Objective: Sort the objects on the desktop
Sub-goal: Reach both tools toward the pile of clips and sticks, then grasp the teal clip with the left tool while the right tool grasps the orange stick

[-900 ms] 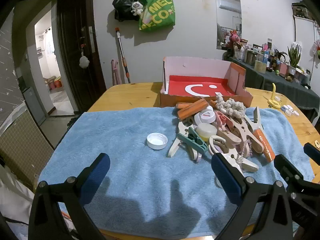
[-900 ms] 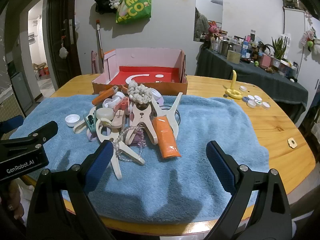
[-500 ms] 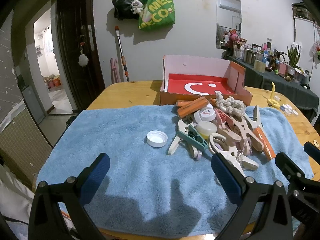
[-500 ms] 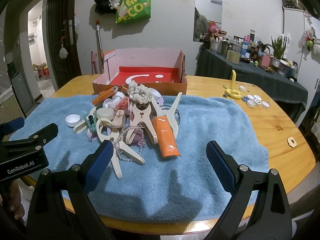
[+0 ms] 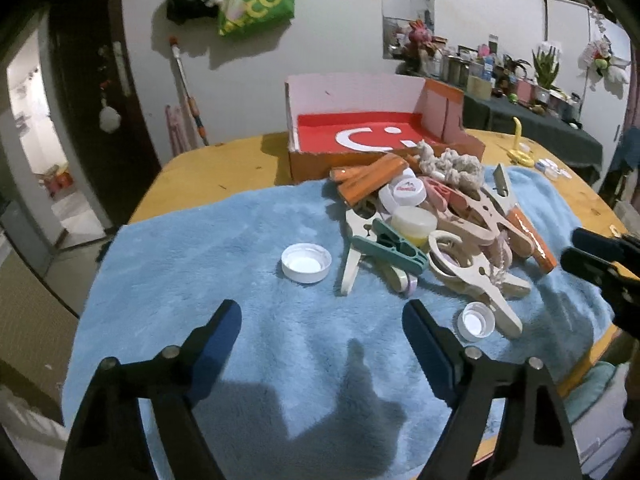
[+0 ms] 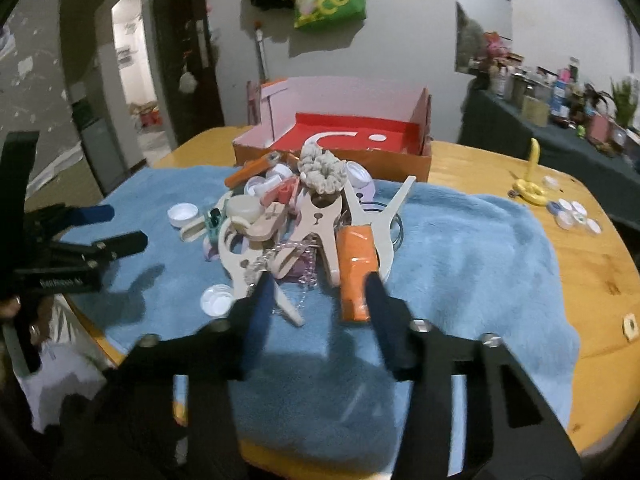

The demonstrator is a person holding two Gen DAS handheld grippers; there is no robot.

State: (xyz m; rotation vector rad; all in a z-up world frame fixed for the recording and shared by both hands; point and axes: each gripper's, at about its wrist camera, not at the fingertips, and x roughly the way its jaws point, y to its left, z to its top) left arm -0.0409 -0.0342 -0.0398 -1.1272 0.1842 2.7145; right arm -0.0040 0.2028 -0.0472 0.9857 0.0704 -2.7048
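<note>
A pile of clips, bottle caps and tubes (image 5: 440, 220) lies on the blue towel (image 5: 200, 260), in front of the red-floored cardboard box (image 5: 360, 136). My left gripper (image 5: 322, 316) stands open over bare towel, just short of a lone white cap (image 5: 306, 268). A smaller white cap (image 5: 476, 321) sits at the pile's near edge. My right gripper (image 6: 318, 296) has its jaws narrowed at the pile's front. Between them lie a bead chain and a beige clip's tip; the orange tube (image 6: 354, 264) lies by the right finger. No pad visibly presses on anything. A beige scrunchie (image 6: 322, 170) tops the pile.
A yellow figure (image 6: 530, 192) and several small caps (image 6: 572, 216) lie on the wooden table (image 6: 592, 272) to the right of the towel. A dark-draped side table with clutter stands at the far right. A doorway opens at the left. A hand holds the left gripper (image 6: 128, 226).
Both grippers have moved forward and tilted down toward the pile. The right jaws have narrowed a lot; the left ones slightly. A small white cap now shows at the pile's near edge.
</note>
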